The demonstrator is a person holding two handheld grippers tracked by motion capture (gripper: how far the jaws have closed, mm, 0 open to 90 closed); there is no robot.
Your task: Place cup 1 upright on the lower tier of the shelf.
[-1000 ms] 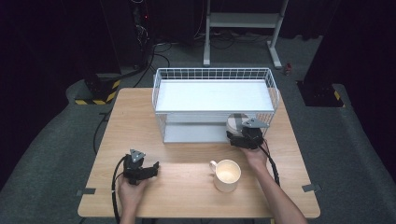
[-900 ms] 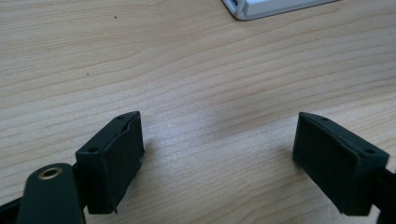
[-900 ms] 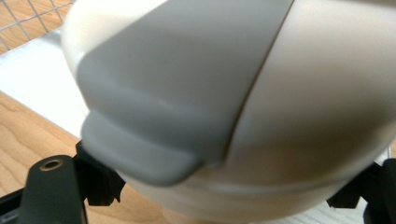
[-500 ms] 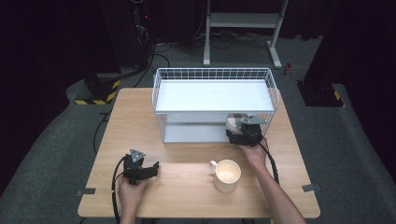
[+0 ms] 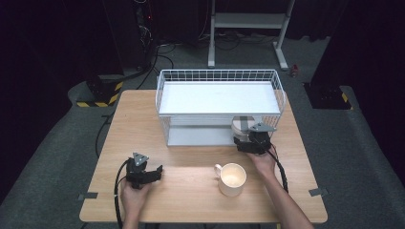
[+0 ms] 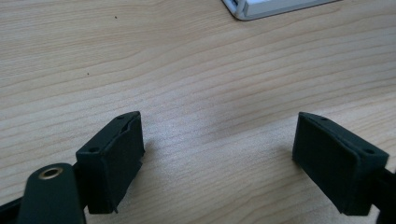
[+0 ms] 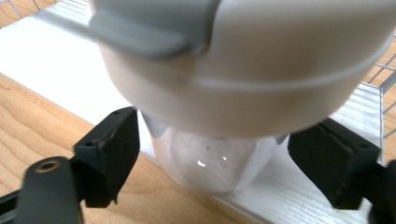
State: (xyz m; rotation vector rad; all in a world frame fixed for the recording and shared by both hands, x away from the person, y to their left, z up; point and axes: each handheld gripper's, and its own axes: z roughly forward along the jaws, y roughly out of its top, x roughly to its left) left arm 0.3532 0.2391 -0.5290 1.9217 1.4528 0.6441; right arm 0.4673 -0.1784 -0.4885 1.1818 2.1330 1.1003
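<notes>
Lidded white container [image 7: 243, 88] stands upright at the wire rack's [image 5: 218, 76] front right corner, dead ahead between my right hand-held gripper's [image 7: 212, 161] jaws, which have just been closing yet remain apart off its sides, while my left hand-held gripper [image 6: 219, 158], farther off, rests gaping on the counter [image 5: 191, 186].

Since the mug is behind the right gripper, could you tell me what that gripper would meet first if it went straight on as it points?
Most likely the white lidded container right ahead of the right gripper: it already sits between the open fingers, at the front of the wire rack.
</notes>
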